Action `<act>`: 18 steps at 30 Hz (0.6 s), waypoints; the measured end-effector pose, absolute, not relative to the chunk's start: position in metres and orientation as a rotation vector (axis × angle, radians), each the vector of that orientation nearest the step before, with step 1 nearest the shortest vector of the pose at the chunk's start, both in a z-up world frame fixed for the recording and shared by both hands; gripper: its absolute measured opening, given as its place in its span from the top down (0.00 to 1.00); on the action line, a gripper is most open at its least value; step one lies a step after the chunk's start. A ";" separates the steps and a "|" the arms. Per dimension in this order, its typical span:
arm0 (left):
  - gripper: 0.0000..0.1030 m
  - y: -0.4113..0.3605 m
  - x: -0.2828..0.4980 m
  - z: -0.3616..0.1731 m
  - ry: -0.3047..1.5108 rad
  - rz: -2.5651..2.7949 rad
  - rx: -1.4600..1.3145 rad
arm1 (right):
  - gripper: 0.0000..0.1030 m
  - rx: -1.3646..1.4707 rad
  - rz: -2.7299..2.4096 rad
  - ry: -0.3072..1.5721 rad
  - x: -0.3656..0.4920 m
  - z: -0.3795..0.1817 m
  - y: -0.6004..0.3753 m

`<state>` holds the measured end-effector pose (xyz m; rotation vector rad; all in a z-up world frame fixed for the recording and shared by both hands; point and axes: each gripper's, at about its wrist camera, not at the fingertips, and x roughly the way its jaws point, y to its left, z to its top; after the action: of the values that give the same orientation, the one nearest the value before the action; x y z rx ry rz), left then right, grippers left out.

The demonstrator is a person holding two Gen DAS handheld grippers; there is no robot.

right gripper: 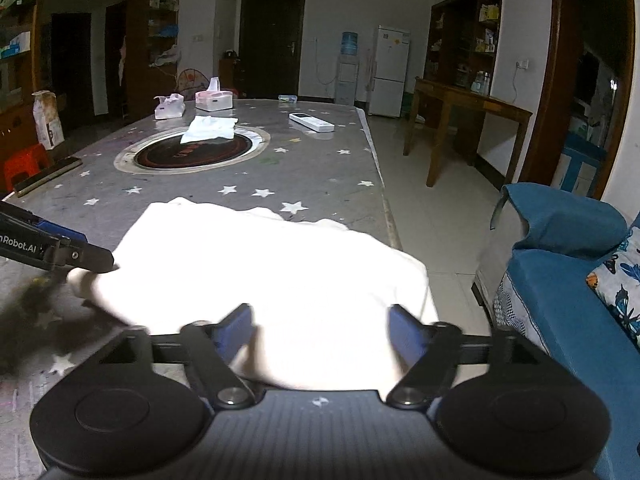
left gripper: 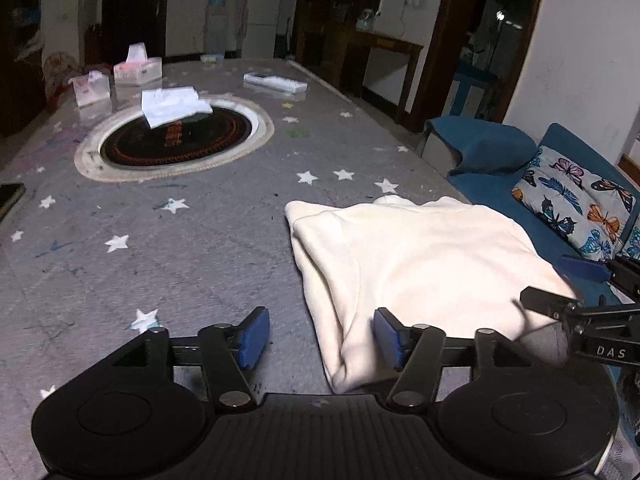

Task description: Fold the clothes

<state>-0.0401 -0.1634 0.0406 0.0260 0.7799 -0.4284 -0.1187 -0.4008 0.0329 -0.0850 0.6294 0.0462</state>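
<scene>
Left tongs: spread wide, nothing between them, sitting right at the near left corner of the garment.
Right tongs: spread wide too, low over the near edge of the cloth, pinching nothing.
Garment: cream-white top, partly folded into a rough rectangle, lying on the near right part of the bench, its right side reaching the edge by the blue sofa.
Bench: grey cover printed with white stars; a round dark inset further up the middle.
Far end: a folded white cloth lying partly over that inset, tissue boxes behind it, a white remote off to the right.
Risk: both tongs are open at a thick, layered edge. A pinch could catch only the top layer and the fold would peel apart on the lift.
Risk two: the cloth sits at the bench edge, so a sideways tug could drag it over onto the floor.
Writing: "DAS" on the right tool in the left view; "nRobot.AI", cut off, on the left tool in the right view.
</scene>
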 end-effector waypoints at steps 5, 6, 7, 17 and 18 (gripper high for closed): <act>0.17 -0.158 -0.060 0.044 0.701 -0.439 0.049 | 0.03 -0.077 0.030 0.601 -0.136 0.033 -0.390; 0.15 -0.157 -0.063 0.045 0.688 -0.442 0.050 | 0.01 -0.083 0.026 0.597 -0.138 0.033 -0.387; 0.12 -0.156 -0.066 0.046 0.675 -0.446 0.048 | 0.00 -0.090 0.023 0.594 -0.141 0.033 -0.384; 0.00 -0.152 -0.094 0.058 0.575 -0.435 0.043 | 0.00 -0.102 -0.017 0.541 -0.162 0.037 -0.366; 0.00 -0.151 -0.097 0.059 0.564 -0.429 0.045 | 0.00 -0.095 -0.017 0.532 -0.165 0.037 -0.366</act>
<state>-0.0972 -0.1512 0.0589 0.0453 0.5636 -0.4285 -0.1653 -0.3658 0.0370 -0.0952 0.5320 -0.0175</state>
